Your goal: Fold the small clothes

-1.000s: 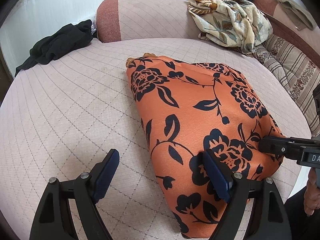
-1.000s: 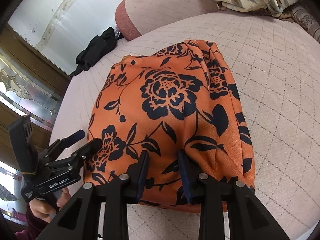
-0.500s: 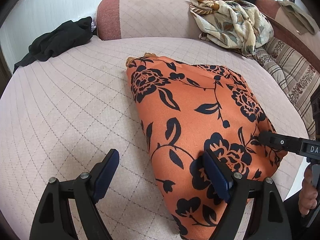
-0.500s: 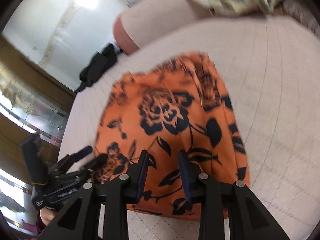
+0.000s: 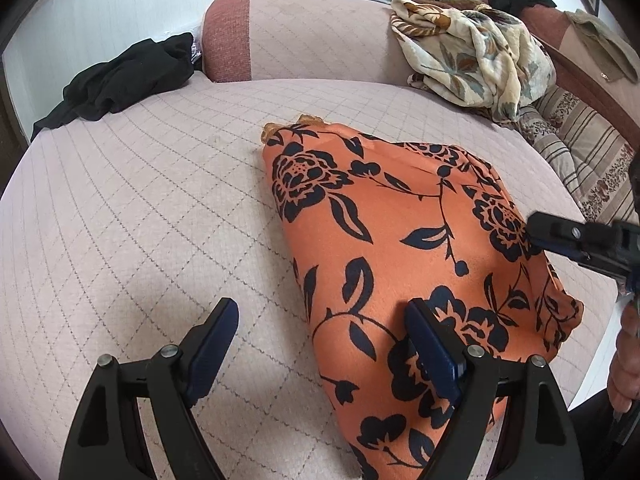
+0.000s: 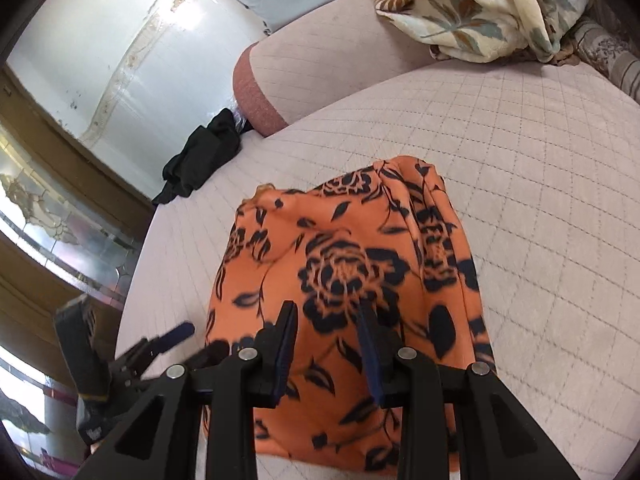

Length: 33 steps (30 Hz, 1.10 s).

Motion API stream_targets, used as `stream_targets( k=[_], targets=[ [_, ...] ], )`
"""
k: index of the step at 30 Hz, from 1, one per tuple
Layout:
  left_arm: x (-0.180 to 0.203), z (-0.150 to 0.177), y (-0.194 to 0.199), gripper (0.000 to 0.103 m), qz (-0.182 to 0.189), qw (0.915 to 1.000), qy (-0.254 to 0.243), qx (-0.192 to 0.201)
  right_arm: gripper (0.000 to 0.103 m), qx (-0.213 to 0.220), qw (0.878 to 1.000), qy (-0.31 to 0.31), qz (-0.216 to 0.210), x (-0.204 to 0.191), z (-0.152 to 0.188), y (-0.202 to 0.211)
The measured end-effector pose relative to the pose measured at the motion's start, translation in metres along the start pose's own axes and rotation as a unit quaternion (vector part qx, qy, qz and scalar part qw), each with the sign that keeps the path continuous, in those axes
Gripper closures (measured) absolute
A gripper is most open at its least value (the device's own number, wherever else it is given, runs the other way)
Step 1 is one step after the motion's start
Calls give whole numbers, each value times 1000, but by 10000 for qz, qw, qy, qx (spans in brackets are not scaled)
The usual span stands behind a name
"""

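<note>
Orange fabric w/ black rose print: the small garment [image 5: 404,264] lies folded into a compact, rough rectangle near the middle of the bed [image 5: 132,216], long axis running away from the person, pale lace-like trim peeking out at the far corner. Cloth looks thin & slippery w/ a slight sheen, soft ridges where layers stack, so prob. slides easily if nudged. Left gripper [image 5: 320,356] hovers over the near edge w/ jaws spread wide, nothing between the pads; one blue-padded finger sits above bare quilt, the other above the cloth, i.e. lined up to straddle the near-left edge, likely for a next fold or a tidy-up. Right gripper [image 6: 326,344] has jaws part-way apart over the near end of the garment; frame is motion-blurred and no fabric bunches between the pads, so it seems to hold nothing. Bed cover is pinkish-beige quilt w/ diamond stitching, matte, slightly grippy. Other stuff kept well apart from the work area: black clothing [image 5: 120,76] bunched at far left, cream floral cloth [image 5: 476,48] heaped by the bolster [image 5: 304,36], prob. a queue.
</note>
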<state>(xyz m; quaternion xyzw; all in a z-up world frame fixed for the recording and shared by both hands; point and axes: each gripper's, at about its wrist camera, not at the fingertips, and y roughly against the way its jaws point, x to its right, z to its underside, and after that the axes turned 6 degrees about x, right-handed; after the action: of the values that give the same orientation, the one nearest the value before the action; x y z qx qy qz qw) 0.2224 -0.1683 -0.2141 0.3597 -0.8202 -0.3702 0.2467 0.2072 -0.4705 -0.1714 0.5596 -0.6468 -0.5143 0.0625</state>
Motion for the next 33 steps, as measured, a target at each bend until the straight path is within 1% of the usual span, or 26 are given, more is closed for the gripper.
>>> stream_targets(
  k=[2, 6, 9, 10, 12, 15, 17, 19, 21, 24, 25, 26, 27, 30, 31, 32, 33],
  targets=[
    [-1, -1, -1, 17, 1, 10000, 10, -2, 69, -50, 9999, -104, 30, 1, -6, -8],
    [-1, -2, -5, 17, 4, 10000, 37, -18, 69, -161, 9991, -40, 403, 3, -19, -30],
    [0, -1, -8, 17, -10, 10000, 23, -43, 69, -615, 9965, -191, 538, 16, -23, -56],
    [0, -1, -9, 17, -7, 10000, 15, -41, 69, -642, 9963, -259, 516, 19, -24, -60],
    [0, -1, -9, 16, -1, 10000, 38, -38, 69, -649, 9963, -331, 464, 20, -26, -59],
    [2, -1, -10, 16, -28, 10000, 42, -28, 69, -544, 9972, -267, 438, 17, -27, -52],
    [3, -2, -9, 16, -45, 10000, 32, -12, 69, -367, 9983, -104, 448, 11, -30, -47],
    [4, -3, -9, 16, -56, 10000, 22, 19, 69, -101, 9991, -21, 400, 7, -33, -39],
    [4, -3, -10, 16, -65, 10000, 16, 47, 69, 25, 9994, -103, 338, 6, -38, -37],
    [3, -4, -11, 16, -49, 10000, 20, 52, 69, -17, 9980, -427, 476, 15, -45, -48],
    [3, -4, -11, 16, -42, 10000, 16, 48, 69, -119, 9965, -535, 631, 20, -45, -56],
    [3, -4, -12, 16, -47, 10000, 14, 43, 69, -328, 9945, -632, 769, 26, -45, -67],
    [2, -4, -11, 16, -28, 10000, 17, 47, 68, -462, 9935, -709, 756, 30, -44, -74],
    [-2, -5, -8, 16, 10, 10000, 52, 79, 68, -415, 9936, -847, 626, 30, -47, -69],
    [-4, -6, -7, 16, 10, 9999, 79, 97, 68, -402, 9942, -852, 525, 30, -48, -65],
    [-6, -7, -6, 16, 12, 9999, 101, 104, 66, -381, 9946, -880, 394, 31, -49, -61],
    [-9, -8, -5, 16, 36, 9998, 150, 110, 62, -368, 9946, -904, 350, 32, -49, -58]
  ],
)
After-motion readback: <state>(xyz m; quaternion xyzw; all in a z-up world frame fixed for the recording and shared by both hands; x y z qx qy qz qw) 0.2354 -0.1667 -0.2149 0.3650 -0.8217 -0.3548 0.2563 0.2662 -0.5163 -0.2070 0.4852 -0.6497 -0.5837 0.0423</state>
